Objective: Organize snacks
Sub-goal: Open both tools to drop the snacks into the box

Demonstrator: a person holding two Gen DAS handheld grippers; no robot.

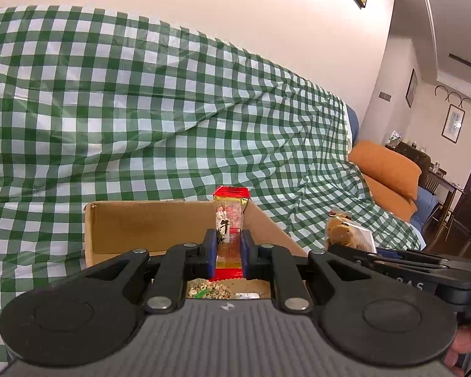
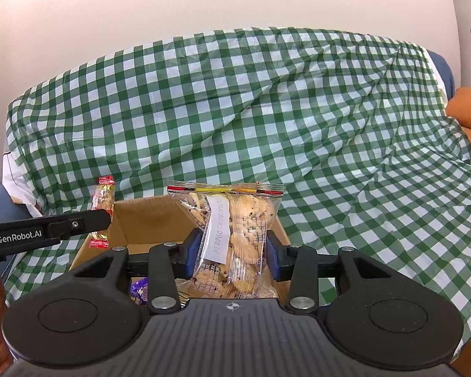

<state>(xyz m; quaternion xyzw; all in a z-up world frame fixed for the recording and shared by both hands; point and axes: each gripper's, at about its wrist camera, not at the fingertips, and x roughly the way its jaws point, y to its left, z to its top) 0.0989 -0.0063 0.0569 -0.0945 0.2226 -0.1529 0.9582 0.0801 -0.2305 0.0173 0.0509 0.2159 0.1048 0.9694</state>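
A: What lies around the box?

B: A green-and-white checked cloth [image 2: 267, 119], thin and creased, is draped over a sofa and spreads under the open cardboard box [image 1: 147, 229]. At the right edge, orange cushions [image 1: 386, 166] lie past the cloth, and framed pictures hang on the pale wall behind.

A: And the snacks themselves?

B: The left gripper [image 1: 229, 251] pinches a slim candy bar [image 1: 227, 220] upright between its blue pads; the wrapper is clear in the middle with crinkled red ends. It stands above the box's near part. From the right wrist view the same bar [image 2: 103, 201] shows at the box's left edge, crossed by the left gripper's black finger.

A: The right one?

B: The right gripper [image 2: 232, 251] is pressed on a clear zip bag of biscuits [image 2: 235, 235], a bulging bag with a striped seal and a white label. The bag hangs over the box's right half and hides most of the interior behind it.

A: Anything already inside?

B: Yes: a packet of green and pale nuts [image 1: 210, 290] on the bottom, and a purple wrapper [image 2: 139, 292], both partly covered by the gripper linkages.

A: Anything else nearby?

B: The biscuit bag [image 1: 345, 229] also appears just right of the box in the left view.
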